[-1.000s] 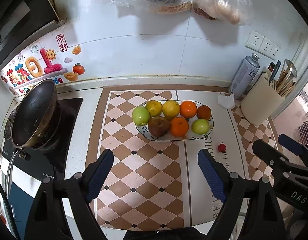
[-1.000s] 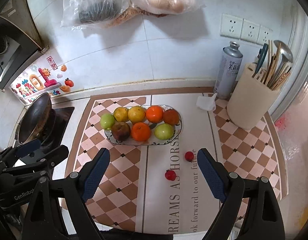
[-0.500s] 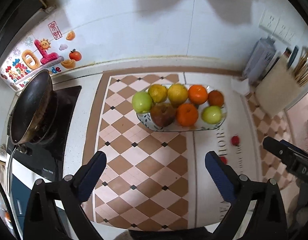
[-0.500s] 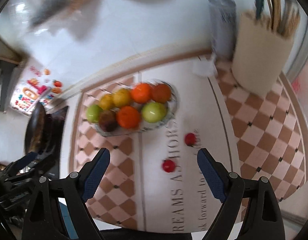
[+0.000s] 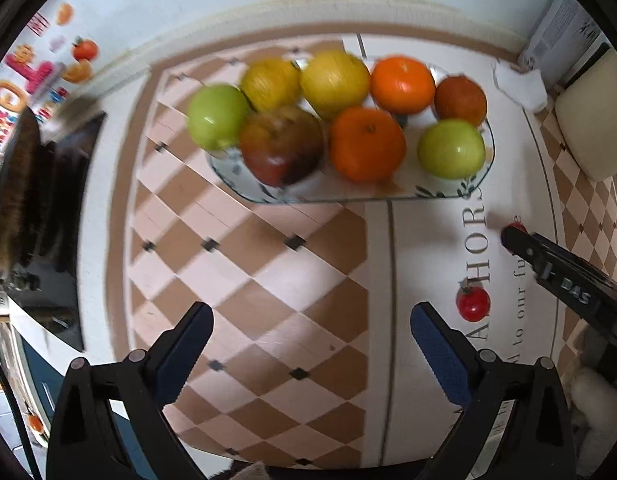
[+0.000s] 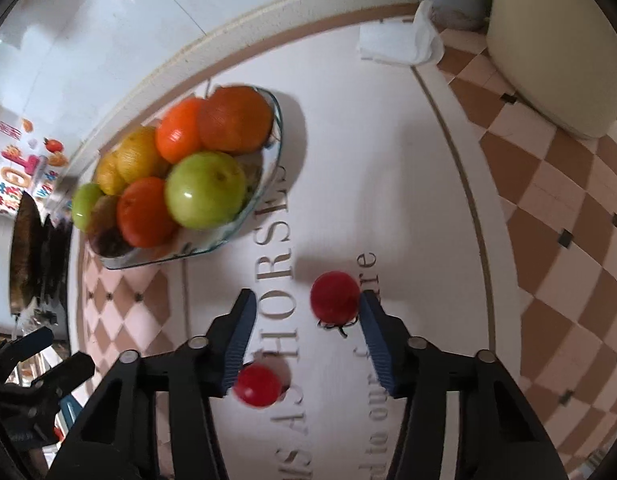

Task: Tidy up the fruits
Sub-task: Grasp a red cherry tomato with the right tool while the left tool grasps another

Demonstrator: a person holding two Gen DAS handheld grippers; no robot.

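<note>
Your right tool hides most of the far cherry tomato in the left wrist view. The pan is blurred. The cream holder is cut off at the frame's edge.

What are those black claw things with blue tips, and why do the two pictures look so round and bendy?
Those claws are grabbers that a person holds, one in each hand. Each has a tiny camera looking out along its two fingers, and that lens bends the picture round.

One picture comes from the left gripper. It is open, holds nothing, and hangs over a checkered mat. The other comes from the right gripper, which shows in both pictures.

On the mat is a glass fruit plate with green apples, oranges, yellow fruits and a dark red apple. Two small red tomatoes lie loose. The right gripper is open around the farther tomato, one finger against it, not squeezing yet. The nearer tomato waits by the other finger.
</note>
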